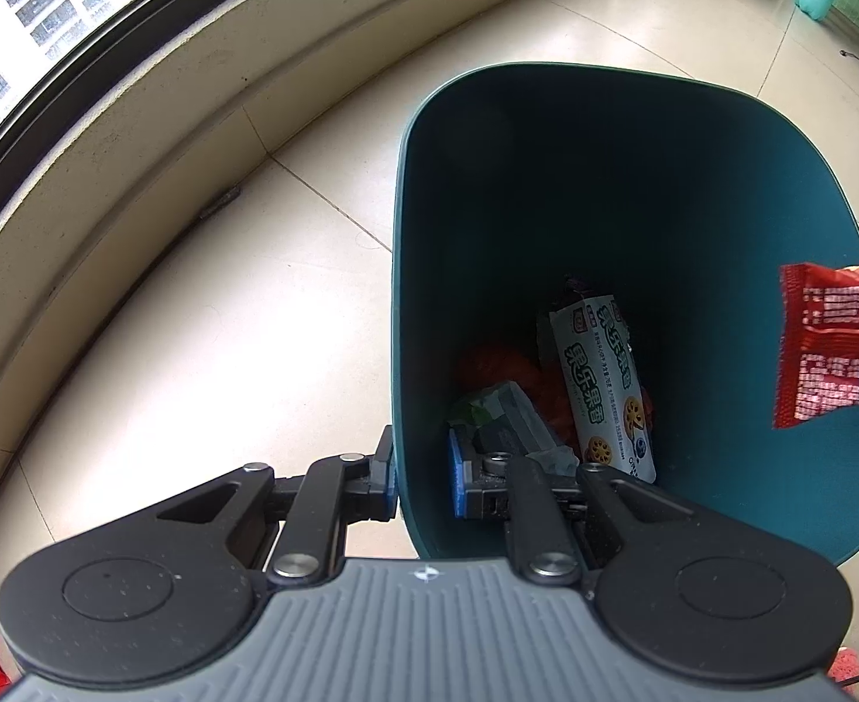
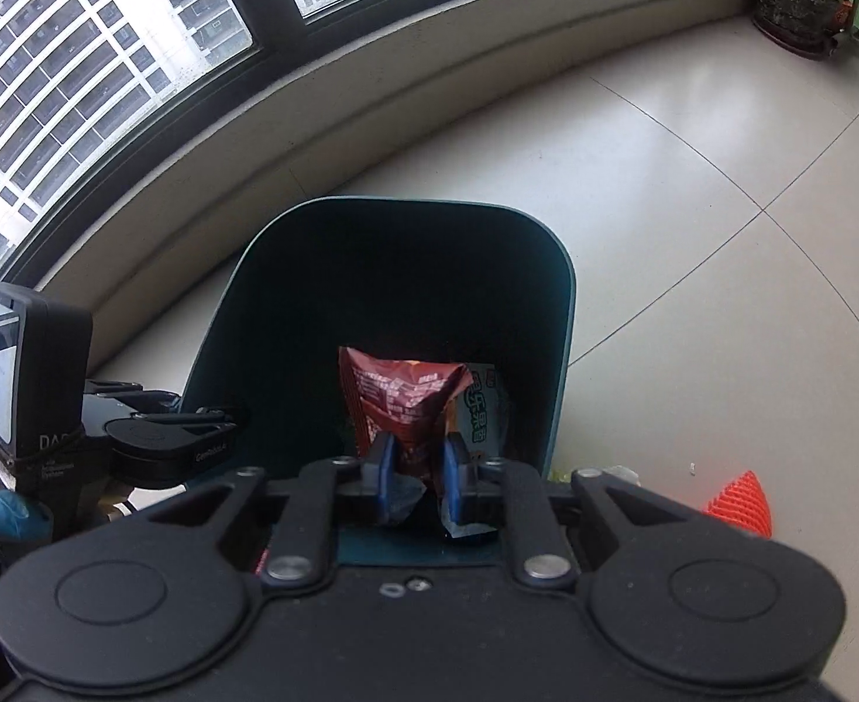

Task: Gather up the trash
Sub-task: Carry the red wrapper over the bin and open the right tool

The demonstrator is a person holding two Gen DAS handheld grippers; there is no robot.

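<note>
Currently, the left gripper [image 1: 423,477] pinches the near wall of a teal bin [image 1: 546,134], one finger outside, one inside. Right gripper [image 2: 416,471] is pressed on a red snack bag [image 2: 403,395], held over the bin opening. Bin contents: white biscuit packet [image 1: 602,386], crumpled wrappers [image 1: 505,409].

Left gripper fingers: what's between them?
The teal bin's near wall, seen in the left wrist view: one finger outside, the other inside, left gripper clamping it.
</note>
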